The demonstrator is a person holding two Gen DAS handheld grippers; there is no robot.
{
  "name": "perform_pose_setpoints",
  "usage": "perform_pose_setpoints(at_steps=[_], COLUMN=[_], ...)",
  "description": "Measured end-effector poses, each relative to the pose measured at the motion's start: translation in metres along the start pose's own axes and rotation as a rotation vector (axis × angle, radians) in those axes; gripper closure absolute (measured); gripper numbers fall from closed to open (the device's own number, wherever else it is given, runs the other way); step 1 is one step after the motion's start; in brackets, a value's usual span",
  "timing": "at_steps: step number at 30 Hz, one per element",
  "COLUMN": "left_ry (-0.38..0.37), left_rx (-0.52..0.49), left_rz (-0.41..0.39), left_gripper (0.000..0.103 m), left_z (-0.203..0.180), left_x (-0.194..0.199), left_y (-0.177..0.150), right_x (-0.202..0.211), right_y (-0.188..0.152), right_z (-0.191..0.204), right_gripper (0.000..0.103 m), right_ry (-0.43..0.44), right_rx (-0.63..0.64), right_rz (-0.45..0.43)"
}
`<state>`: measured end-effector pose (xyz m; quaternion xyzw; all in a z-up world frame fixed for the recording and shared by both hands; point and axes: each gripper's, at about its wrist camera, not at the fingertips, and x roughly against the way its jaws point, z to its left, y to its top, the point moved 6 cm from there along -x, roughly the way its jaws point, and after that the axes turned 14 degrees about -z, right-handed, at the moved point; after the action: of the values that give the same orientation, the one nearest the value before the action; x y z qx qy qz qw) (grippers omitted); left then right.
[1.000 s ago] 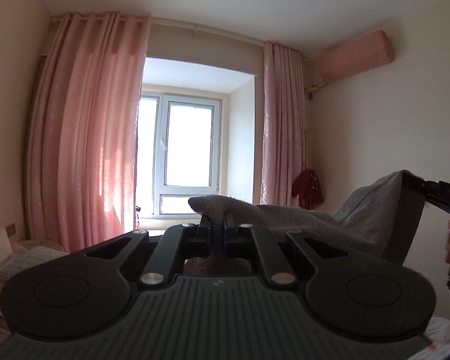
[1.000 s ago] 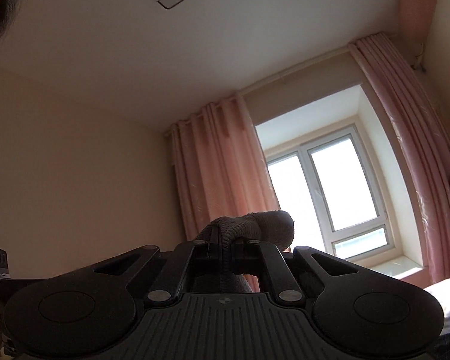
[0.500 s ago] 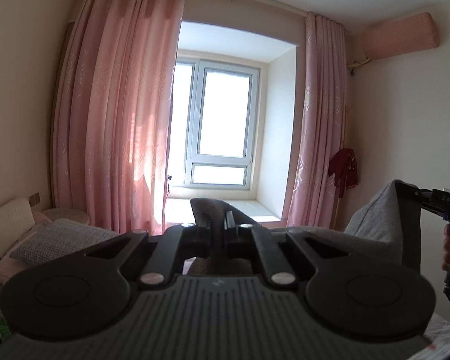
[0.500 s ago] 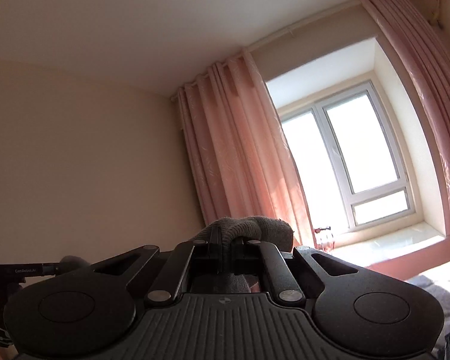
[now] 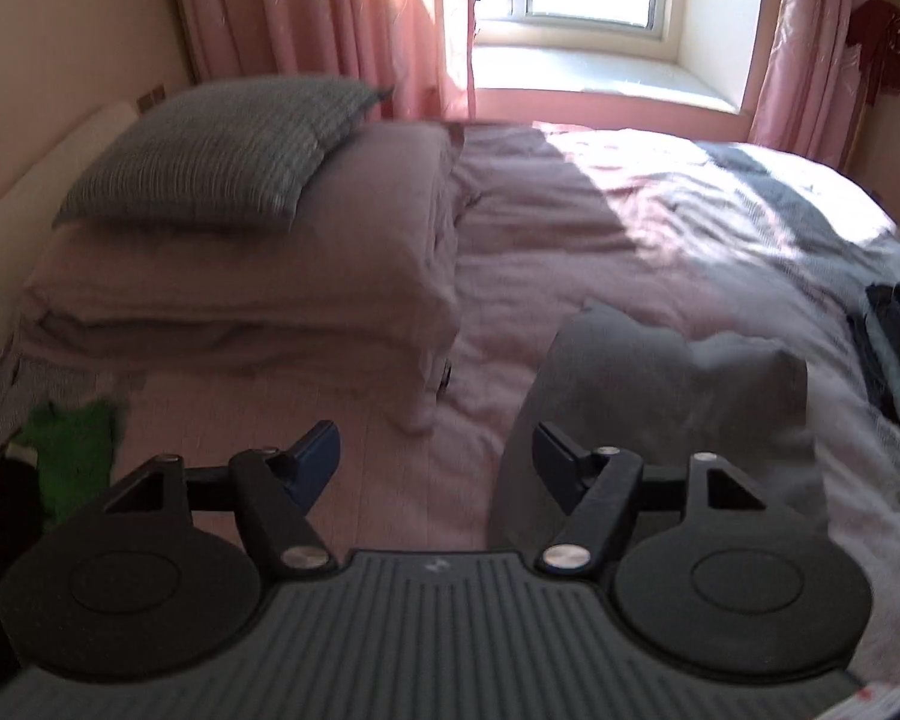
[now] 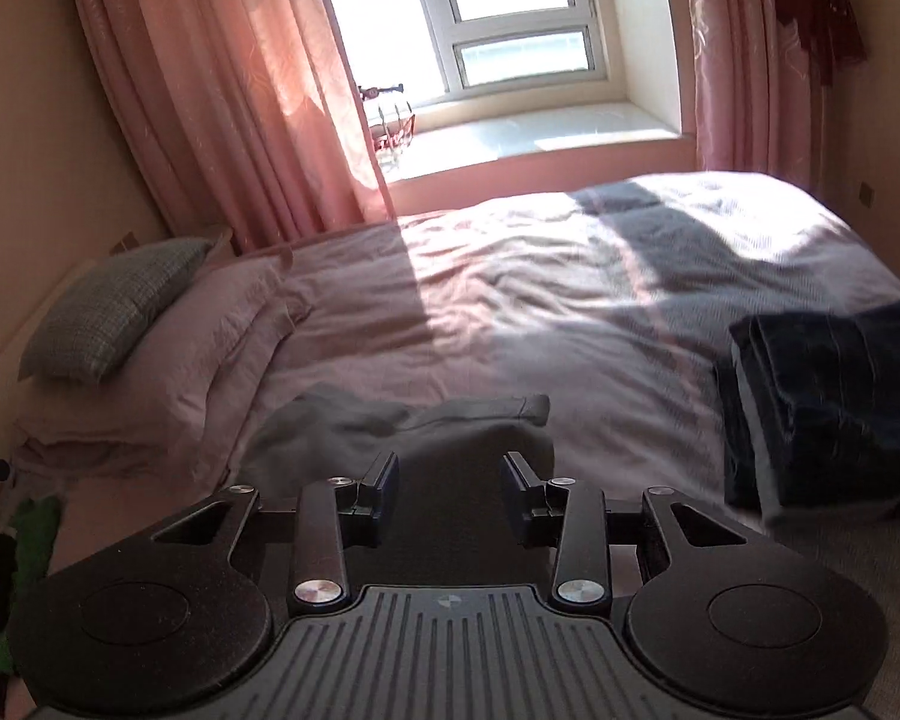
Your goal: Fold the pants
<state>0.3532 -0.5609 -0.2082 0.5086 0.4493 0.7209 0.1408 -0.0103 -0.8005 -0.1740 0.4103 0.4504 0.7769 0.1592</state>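
Left wrist view: both tools spread over grey pants on the bed.

In the left wrist view, going left to right: a green and black garment point(image 5: 69, 450) lies at the near left edge, a grey pillow point(image 5: 210, 153) sits on a folded pink quilt point(image 5: 258, 276), and the left tool point(image 5: 435, 456) has just been opening, its jaws now wide apart with only the pink bed point(image 5: 570, 228) sheet between them. The grey pants point(image 5: 666, 396) lie bunched on the bed just right of that gap, behind the tool's right finger. In the right wrist view the right tool point(image 6: 450, 489) has just been opening too; its jaws stand apart with the pants point(image 6: 390, 426) lying loose beneath and between them, untouched by the pads. Folded dark blue clothes point(image 6: 828, 396) rest on the bed at the right.
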Motion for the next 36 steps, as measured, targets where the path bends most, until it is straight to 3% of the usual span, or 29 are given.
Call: perform_pose_setpoints(at_steps=[3, 6, 10, 12, 14, 18, 22, 24, 26, 28, 29, 31, 32, 34, 36], left_ry=[0.026, 0.034, -0.003, -0.032, -0.031, -0.023, 0.009, 0.027, 0.036, 0.035, 0.033, 0.026, 0.022, 0.002, -0.036], left_rx=[0.005, 0.072, 0.116, 0.095, 0.069, 0.079, 0.109, 0.122, 0.138, 0.142, 0.139, 0.121, 0.114, 0.110, 0.102], left_rz=[0.174, 0.286, 0.339, 0.349, 0.338, 0.292, 0.267, 0.264, 0.263, 0.259, 0.260, 0.252, 0.245, 0.231, 0.210], left_gripper=[0.051, 0.053, 0.053, 0.053, 0.054, 0.056, 0.056, 0.056, 0.056, 0.056, 0.056, 0.056, 0.056, 0.056, 0.056], left_z=[0.016, 0.018, 0.005, 0.000, 0.000, 0.004, 0.011, 0.013, 0.014, 0.014, 0.013, 0.012, 0.013, 0.015, 0.016], left_x=[0.015, 0.042, 0.081, 0.092, 0.098, 0.108, 0.112, 0.115, 0.121, 0.128, 0.131, 0.140, 0.144, 0.151, 0.156], left_y=[-0.105, -0.182, -0.232, -0.246, -0.260, -0.281, -0.304, -0.316, -0.327, -0.334, -0.336, -0.338, -0.337, -0.332, -0.326], right_x=[0.033, 0.085, 0.140, 0.151, 0.158, 0.159, 0.139, 0.127, 0.122, 0.121, 0.123, 0.131, 0.138, 0.156, 0.182], right_y=[-0.097, -0.200, -0.291, -0.322, -0.340, -0.371, -0.397, -0.404, -0.407, -0.410, -0.411, -0.405, -0.396, -0.364, -0.321], right_z=[-0.017, -0.032, -0.033, -0.031, -0.023, -0.007, -0.007, -0.009, -0.006, 0.002, 0.007, 0.018, 0.023, 0.025, 0.007], right_gripper=[0.068, 0.068, 0.068, 0.068, 0.068, 0.068, 0.068, 0.068, 0.068, 0.079, 0.103, 0.103, 0.103, 0.103, 0.103], right_ry=[-0.013, -0.016, 0.069, 0.114, 0.144, 0.198, 0.161, 0.146, 0.197, 0.278, 0.325, 0.352, 0.367, 0.371, 0.395], right_rx=[0.087, 0.186, 0.239, 0.288, 0.423, 0.705, 0.930, 0.992, 1.023, 1.043, 1.045, 1.020, 0.934, 0.609, 0.107], right_rz=[0.124, 0.252, 0.411, 0.458, 0.471, 0.411, 0.279, 0.208, 0.132, 0.088, 0.080, 0.055, 0.049, 0.070, 0.053])
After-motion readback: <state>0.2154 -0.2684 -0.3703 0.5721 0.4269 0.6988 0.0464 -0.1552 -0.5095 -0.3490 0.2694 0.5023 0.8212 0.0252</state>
